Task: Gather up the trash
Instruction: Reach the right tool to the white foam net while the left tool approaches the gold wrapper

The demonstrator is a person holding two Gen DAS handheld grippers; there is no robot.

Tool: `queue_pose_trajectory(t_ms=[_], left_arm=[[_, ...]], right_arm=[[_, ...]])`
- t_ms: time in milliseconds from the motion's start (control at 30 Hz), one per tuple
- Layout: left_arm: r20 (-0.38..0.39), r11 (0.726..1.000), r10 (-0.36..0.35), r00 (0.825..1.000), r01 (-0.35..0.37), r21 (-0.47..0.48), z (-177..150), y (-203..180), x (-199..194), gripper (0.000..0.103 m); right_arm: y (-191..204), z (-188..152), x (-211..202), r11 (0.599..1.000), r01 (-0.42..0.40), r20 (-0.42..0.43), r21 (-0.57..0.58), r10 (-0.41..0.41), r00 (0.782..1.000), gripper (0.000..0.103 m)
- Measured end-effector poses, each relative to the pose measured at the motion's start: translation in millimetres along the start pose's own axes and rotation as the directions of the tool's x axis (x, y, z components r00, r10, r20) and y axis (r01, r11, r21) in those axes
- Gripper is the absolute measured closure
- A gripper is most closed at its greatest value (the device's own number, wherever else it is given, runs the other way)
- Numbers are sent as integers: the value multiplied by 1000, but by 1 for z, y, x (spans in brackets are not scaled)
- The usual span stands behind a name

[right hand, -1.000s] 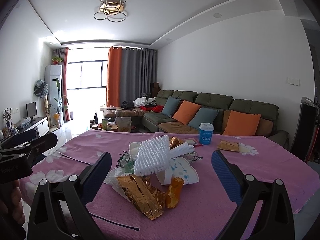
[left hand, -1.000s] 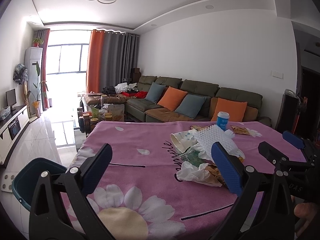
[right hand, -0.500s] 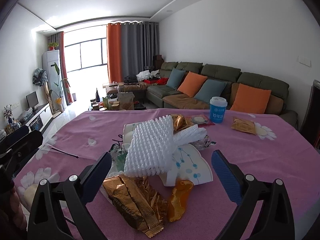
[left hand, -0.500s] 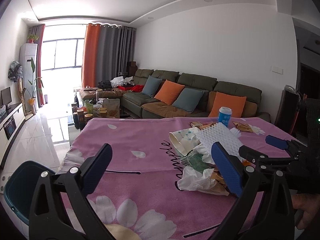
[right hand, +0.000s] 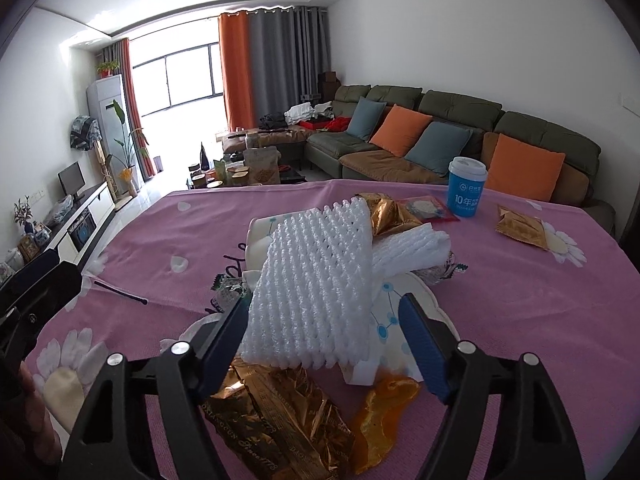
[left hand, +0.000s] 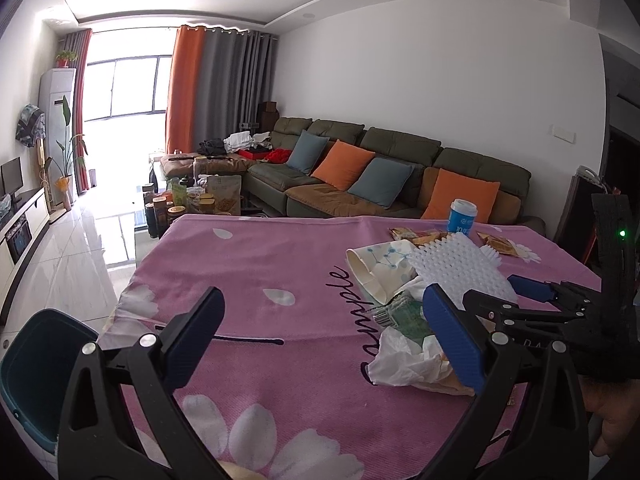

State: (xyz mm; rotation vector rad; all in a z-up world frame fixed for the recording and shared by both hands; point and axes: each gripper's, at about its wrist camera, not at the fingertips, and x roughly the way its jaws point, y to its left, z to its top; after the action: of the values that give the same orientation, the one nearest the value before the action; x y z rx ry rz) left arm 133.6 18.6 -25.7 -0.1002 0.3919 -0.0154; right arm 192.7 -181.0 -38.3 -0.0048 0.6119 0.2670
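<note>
White foam net (right hand: 312,292) w/ knobby mesh is lying over gold foil wrappers (right hand: 280,420) on pink daisy-print tablecloth (right hand: 520,320), blue/white cup (right hand: 466,192) standing behind, teal bin (left hand: 36,368) showing beside.

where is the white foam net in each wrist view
Left wrist: white foam net sits right of centre on the trash pile, beyond the left gripper.
Right wrist: foam net fills the centre, between the fingers of the right gripper.
Shared landmark: blue paper cup standing behind the pile.

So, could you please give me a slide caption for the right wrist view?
Right tool, open, straddles white foam netting atop a trash pile on the pink floral tablecloth.
</note>
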Motion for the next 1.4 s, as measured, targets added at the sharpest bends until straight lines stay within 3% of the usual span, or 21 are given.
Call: queue_pose_trajectory(t_ms=[400, 633, 900, 1267, 1400], left_arm=[[-15, 1000, -9, 1000, 9, 10, -1, -5, 5, 5], [-27, 998, -51, 998, 52, 34, -1, -20, 9, 5], [-94, 990, -118, 989, 124, 60, -12, -44, 17, 5], [-167, 962, -226, 960, 246, 116, -32, -84, 21, 6], [-217, 954, -258, 942, 284, 100, -37, -89, 31, 20]], right_arm=[[-12, 0, 1, 998, -43, -11, 53, 43, 999, 89], [-23, 1, -12, 992, -71, 41, 101, 67, 997, 92], [-46, 6, -32, 985, -72, 124, 155, 53, 991, 93], [-65, -5, -39, 981, -47, 125, 189, 24, 992, 92], [-68, -9, -41, 980, -44, 125, 196, 20, 992, 93]])
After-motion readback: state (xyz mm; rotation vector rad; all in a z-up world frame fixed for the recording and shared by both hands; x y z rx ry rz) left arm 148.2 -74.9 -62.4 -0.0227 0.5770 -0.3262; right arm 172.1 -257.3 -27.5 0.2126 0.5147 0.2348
